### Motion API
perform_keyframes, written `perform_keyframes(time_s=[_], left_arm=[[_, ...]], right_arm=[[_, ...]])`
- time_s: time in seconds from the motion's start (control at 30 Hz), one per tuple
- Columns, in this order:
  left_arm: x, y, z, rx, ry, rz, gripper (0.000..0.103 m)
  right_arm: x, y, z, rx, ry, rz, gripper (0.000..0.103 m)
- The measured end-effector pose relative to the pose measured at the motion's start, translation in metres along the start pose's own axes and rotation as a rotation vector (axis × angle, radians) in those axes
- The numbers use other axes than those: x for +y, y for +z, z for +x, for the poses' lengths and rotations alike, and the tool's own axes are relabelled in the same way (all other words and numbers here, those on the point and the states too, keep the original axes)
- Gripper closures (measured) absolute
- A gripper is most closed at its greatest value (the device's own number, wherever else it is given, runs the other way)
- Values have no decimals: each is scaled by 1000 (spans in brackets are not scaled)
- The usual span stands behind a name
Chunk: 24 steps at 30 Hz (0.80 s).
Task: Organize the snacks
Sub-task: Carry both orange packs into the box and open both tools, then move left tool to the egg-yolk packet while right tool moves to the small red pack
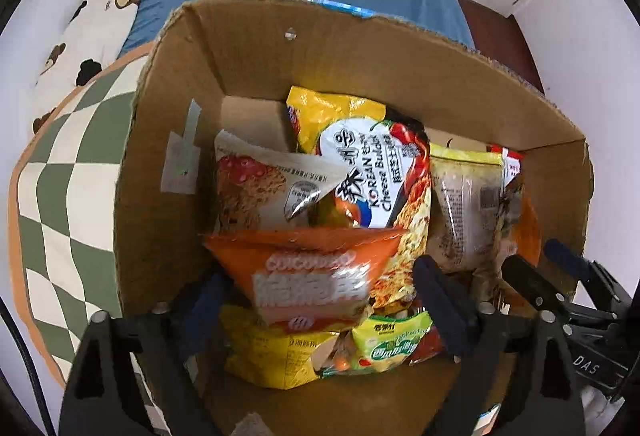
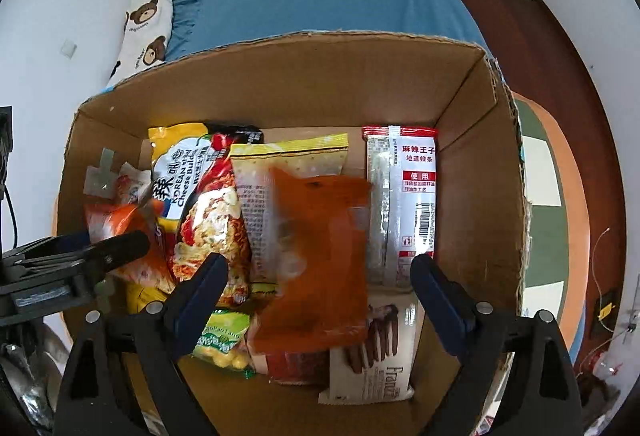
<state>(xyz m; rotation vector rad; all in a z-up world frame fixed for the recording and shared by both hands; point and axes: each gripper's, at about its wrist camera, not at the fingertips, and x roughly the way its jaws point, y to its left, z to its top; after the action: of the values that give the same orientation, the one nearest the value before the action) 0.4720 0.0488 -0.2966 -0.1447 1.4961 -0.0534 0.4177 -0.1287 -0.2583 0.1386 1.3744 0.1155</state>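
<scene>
Left wrist view: left tongs (image 1: 320,268) wide open over the cardboard box (image 1: 280,48), blurry orange packet (image 1: 312,276) between the fingers, cannot tell if touching. Right tongs (image 2: 320,259) wide open too, holding nothing, above a blurry red-orange pouch (image 2: 320,244) in the box middle. Might land crooked on the noodle bag (image 2: 200,196). Tongs near each other inside the box, so might bump.

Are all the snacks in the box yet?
Mostly! The cardboard box already holds the cheese noodle pack, the red-and-white spicy strips and the biscuit pack. An orange pack sits blurred between the open fingers of the left hand-held gripper, another at the right hand-held gripper. Those need settling.
</scene>
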Motion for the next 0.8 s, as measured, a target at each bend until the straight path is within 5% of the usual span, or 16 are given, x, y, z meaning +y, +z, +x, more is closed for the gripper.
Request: perform_keyframes(time_s=[0.37, 0.8], left_arm=[[-10, -13, -18, -80, 13, 33, 11], [-22, -88, -77, -288, 74, 88, 11]], right_arm=[[-18, -15, -21, -58, 40, 66, 8], [-1, -80, -75, -191, -83, -29, 5]])
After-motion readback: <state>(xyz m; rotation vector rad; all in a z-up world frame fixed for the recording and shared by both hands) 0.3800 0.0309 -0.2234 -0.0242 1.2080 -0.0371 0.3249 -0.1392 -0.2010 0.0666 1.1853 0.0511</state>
